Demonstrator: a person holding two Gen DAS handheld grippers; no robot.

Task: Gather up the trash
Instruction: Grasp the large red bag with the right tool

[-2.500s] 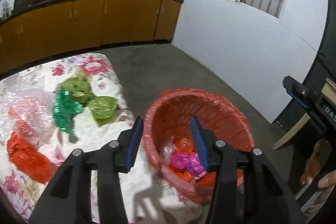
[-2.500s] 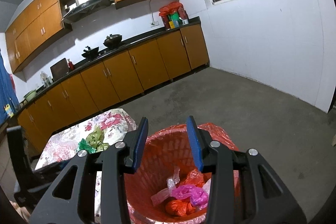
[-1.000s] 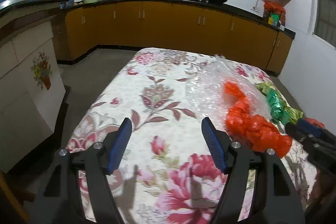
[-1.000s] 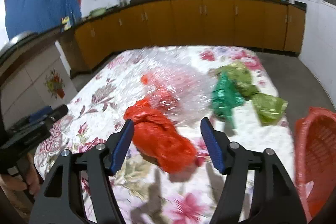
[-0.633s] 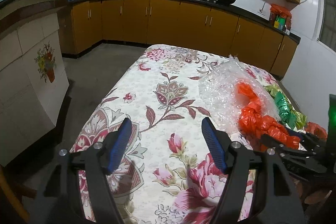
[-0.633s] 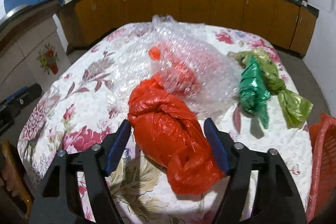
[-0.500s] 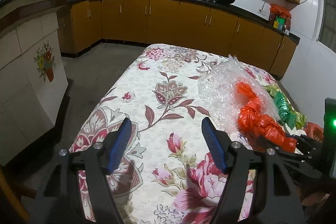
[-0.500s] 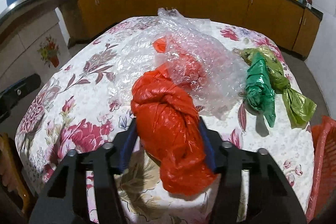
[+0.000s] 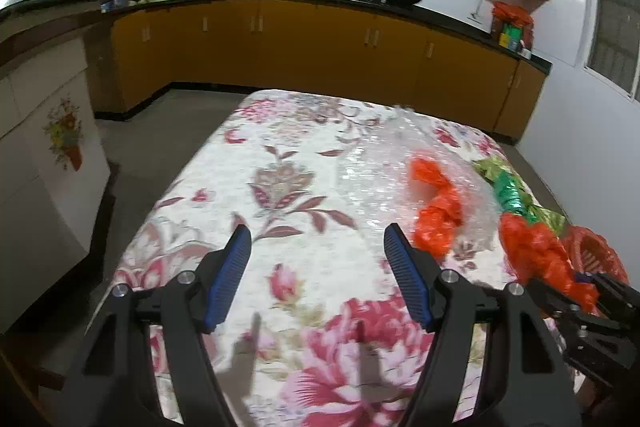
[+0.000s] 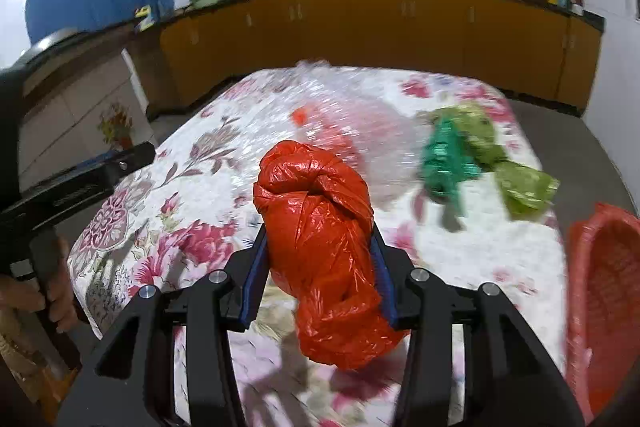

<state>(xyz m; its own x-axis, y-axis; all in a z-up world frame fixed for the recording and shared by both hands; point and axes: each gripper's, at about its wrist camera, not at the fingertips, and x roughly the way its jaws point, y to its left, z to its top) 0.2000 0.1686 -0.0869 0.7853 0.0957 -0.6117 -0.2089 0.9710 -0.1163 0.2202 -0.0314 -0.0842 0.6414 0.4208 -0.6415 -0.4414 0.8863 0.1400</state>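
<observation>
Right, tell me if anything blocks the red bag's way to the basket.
Nothing visible does. The right gripper holds the red bag above the table; the red basket sits off the table's right edge, and the green bags lie farther back.

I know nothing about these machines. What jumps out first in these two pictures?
The crumpled orange-red plastic bag dominates the right wrist view, pinched between the blue-padded fingers of the right gripper above the floral tablecloth. Beyond it lie a heap of clear bubble wrap and green plastic bags, with the red woven basket at the table's right edge. The left gripper hangs open and empty over the cloth.
</observation>
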